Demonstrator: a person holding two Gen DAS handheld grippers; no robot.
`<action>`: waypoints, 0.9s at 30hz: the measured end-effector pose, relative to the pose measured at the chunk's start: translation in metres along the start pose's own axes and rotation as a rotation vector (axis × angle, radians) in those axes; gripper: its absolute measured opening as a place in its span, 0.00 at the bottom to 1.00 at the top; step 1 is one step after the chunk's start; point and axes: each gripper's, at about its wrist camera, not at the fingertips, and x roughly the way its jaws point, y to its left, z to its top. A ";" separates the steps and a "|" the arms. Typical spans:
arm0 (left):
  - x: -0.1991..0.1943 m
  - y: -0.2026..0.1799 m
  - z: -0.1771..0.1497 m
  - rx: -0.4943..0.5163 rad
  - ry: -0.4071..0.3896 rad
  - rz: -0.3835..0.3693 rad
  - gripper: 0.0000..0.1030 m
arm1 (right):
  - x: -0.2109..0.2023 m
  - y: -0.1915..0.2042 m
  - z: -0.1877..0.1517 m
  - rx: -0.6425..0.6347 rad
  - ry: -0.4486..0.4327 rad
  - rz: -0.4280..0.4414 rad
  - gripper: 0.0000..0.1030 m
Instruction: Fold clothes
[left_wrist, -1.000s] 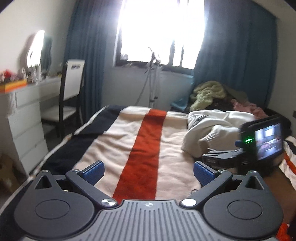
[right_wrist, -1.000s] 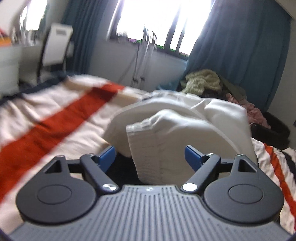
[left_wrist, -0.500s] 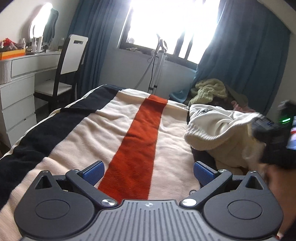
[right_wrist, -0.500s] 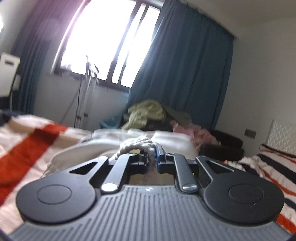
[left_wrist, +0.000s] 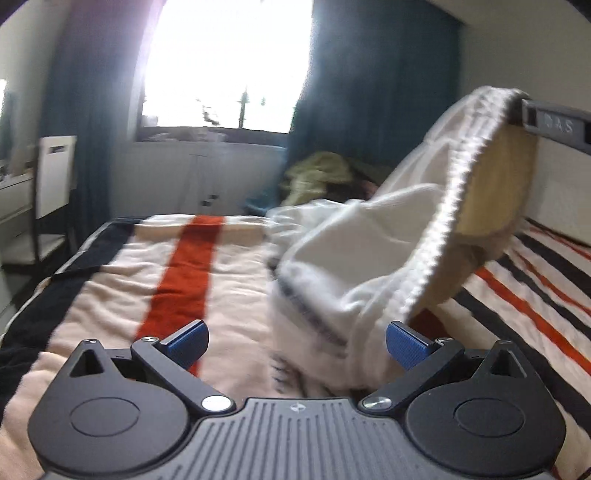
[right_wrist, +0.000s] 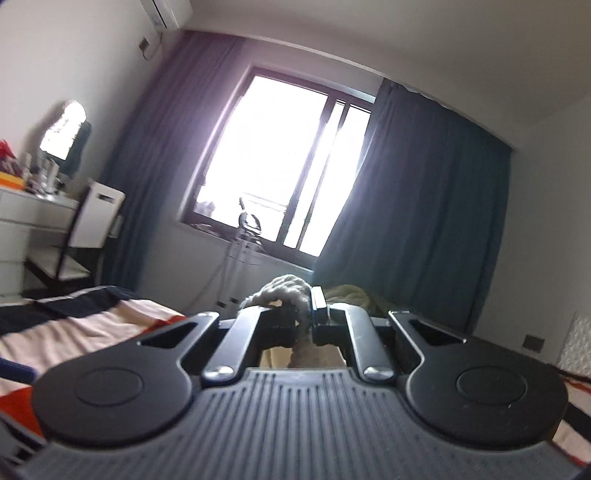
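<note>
Right gripper (left_wrist: 554, 123), grey bar in my left wrist view: I see raised letters, perhaps "DAS", but they are blurred and I am not sure.
Other places in both views: I find no text, number or sign which I can read.
</note>
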 end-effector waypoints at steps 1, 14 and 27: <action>-0.006 -0.007 -0.002 0.020 0.008 -0.031 1.00 | -0.010 -0.007 -0.002 0.028 0.010 0.006 0.10; 0.039 -0.122 -0.076 0.490 0.026 0.036 1.00 | -0.029 -0.085 -0.079 0.389 0.184 -0.024 0.11; 0.080 -0.088 -0.062 0.348 0.006 0.319 1.00 | -0.022 -0.098 -0.113 0.461 0.273 -0.058 0.13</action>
